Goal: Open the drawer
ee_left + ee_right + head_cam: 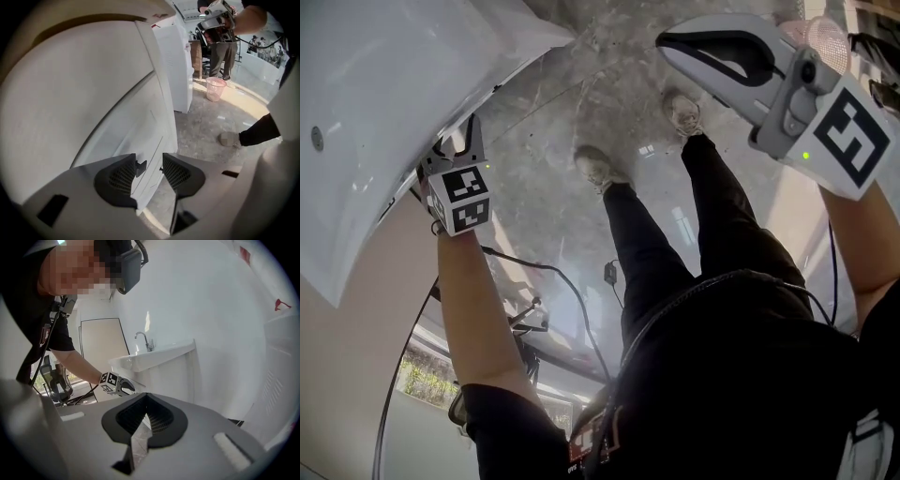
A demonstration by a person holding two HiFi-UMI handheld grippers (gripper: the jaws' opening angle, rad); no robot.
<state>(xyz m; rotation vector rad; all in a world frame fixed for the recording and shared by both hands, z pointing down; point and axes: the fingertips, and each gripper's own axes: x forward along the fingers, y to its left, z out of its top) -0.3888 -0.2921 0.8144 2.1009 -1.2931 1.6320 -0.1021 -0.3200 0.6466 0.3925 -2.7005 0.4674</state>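
Jaws: left gripper (150, 172) wide apart, with the front edge of the white vanity cabinet (108, 89) showing between the pads; contact unclear; drawer front (152, 140) reads only as faint seams at 6 o'clock, handle hard to make out; right gripper (145, 417) jaws closed together; only the right gripper view shows the faucet (143, 339) at 12 o'clock; head view crops the cabinet at 10 o'clock.

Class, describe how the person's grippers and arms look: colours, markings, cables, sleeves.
Both the left gripper and right gripper have pale grey shells with black ribbed pads. Each carries a white cube with black square markers. Short black sleeves; a black cable trails.
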